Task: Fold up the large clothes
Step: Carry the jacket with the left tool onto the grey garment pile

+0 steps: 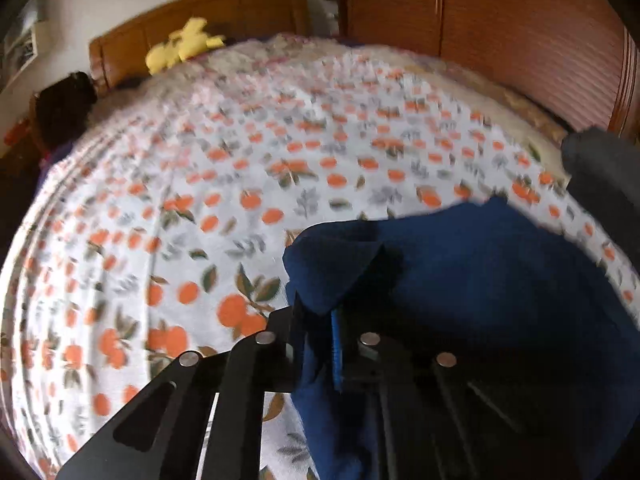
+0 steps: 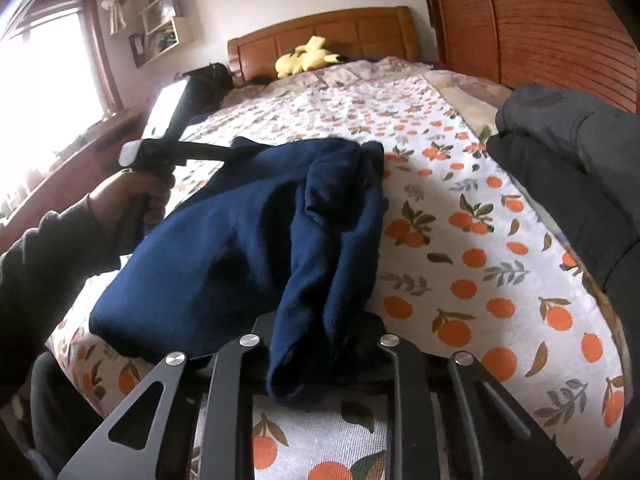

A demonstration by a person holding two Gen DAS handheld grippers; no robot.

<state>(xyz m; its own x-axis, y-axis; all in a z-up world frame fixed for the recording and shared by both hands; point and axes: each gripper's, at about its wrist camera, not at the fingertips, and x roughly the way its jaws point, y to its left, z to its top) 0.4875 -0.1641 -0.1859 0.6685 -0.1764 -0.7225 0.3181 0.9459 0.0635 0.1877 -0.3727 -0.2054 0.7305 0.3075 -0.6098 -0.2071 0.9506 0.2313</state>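
Navy garment (image 2: pixel 240 240) lies bunched on the bedspread (image 2: pixel 480 248), white w/ orange-fruit print, at the near end of the bed. Both claws have hold of it. Right gripper (image 2: pixel 320 344): jaws nearly together, pinching a thick rolled fold of the navy cloth that hangs down between the fingers at the near edge; cloth spills over & hides the tips. Left gripper (image 1: pixel 320 332): jaws almost fully together, clamped on a corner of the same garment; a thin blue pad (image 1: pixel 336 344) shows edge-on against the fabric, rest of the cloth piles to the right of it. In the right wrist view the left gripper also shows from outside, at the garment's far left corner, w/ the person's hand (image 2: pixel 132 200) round its handle & a dark sleeve (image 2: pixel 44 256) behind. Garment spans between the two grips, slack, creased, partly doubled over on itself, resting on the bedspread rather than lifted clear. A dark grey cloth item (image 2: pixel 568 168) sits at the right side of the bed, apart from the navy piece. Far end: wooden headboard (image 2: pixel 340 32) w/ a yellow soft toy (image 2: pixel 308 58) in front of it. Wooden wardrobe (image 2: pixel 540 24) along the right; window (image 2: pixel 48 72) on the left, very bright. Left wrist view is motion-blurred.
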